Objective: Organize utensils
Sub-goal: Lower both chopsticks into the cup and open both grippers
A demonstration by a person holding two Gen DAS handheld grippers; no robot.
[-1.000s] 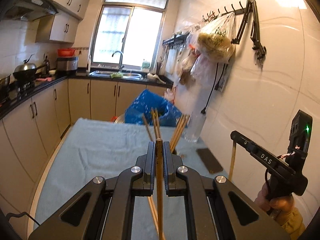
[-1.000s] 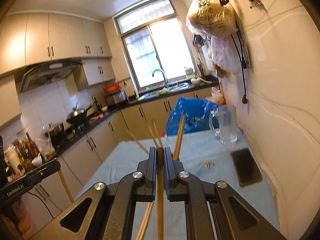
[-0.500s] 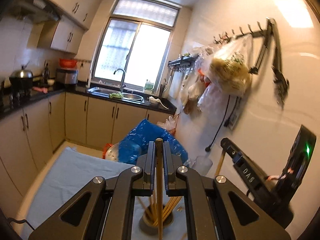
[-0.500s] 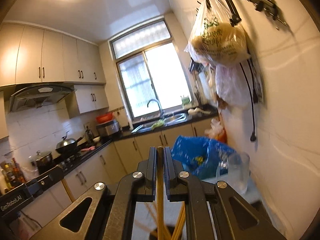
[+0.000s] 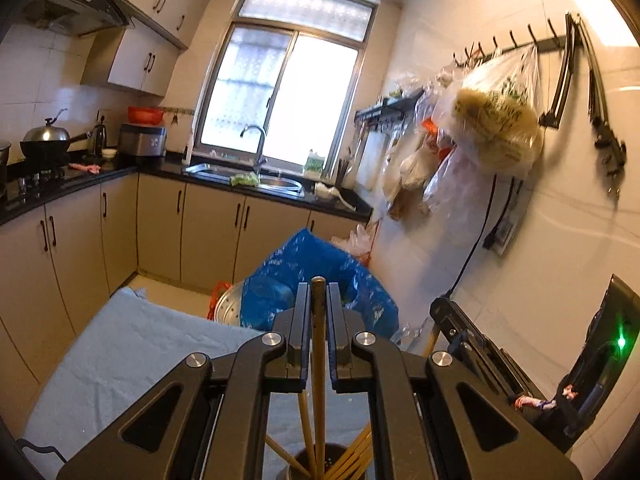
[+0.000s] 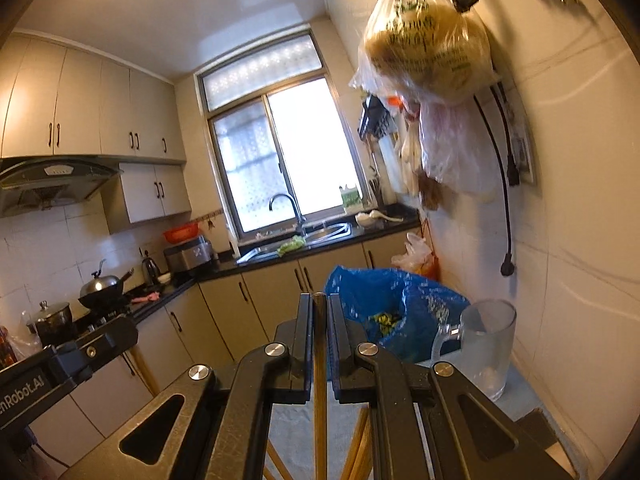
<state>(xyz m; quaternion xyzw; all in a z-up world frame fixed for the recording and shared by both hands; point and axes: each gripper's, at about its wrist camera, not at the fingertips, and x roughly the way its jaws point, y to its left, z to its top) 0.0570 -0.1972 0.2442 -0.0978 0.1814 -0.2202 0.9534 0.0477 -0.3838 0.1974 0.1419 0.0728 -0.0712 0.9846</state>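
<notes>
In the left wrist view my left gripper (image 5: 318, 292) is shut on an upright wooden chopstick (image 5: 319, 360). Its lower end runs down into a dark round holder (image 5: 298, 458) that has several other chopsticks (image 5: 356, 454) leaning in it. In the right wrist view my right gripper (image 6: 319, 300) is likewise shut on an upright chopstick (image 6: 320, 420), with more chopsticks (image 6: 356, 448) fanned out just below it. The holder itself is hidden in that view. The two grippers stand side by side, close together.
The table carries a pale blue cloth (image 5: 120, 360). A glass mug (image 6: 484, 344) stands by the tiled wall on the right, with a blue plastic bag (image 6: 392, 312) beyond the far edge. Plastic bags (image 5: 496, 128) hang on wall hooks.
Both grippers have moved forward along the table with their chopsticks. The holder, earlier ahead of them, now lies right under the left gripper's fingers.
</notes>
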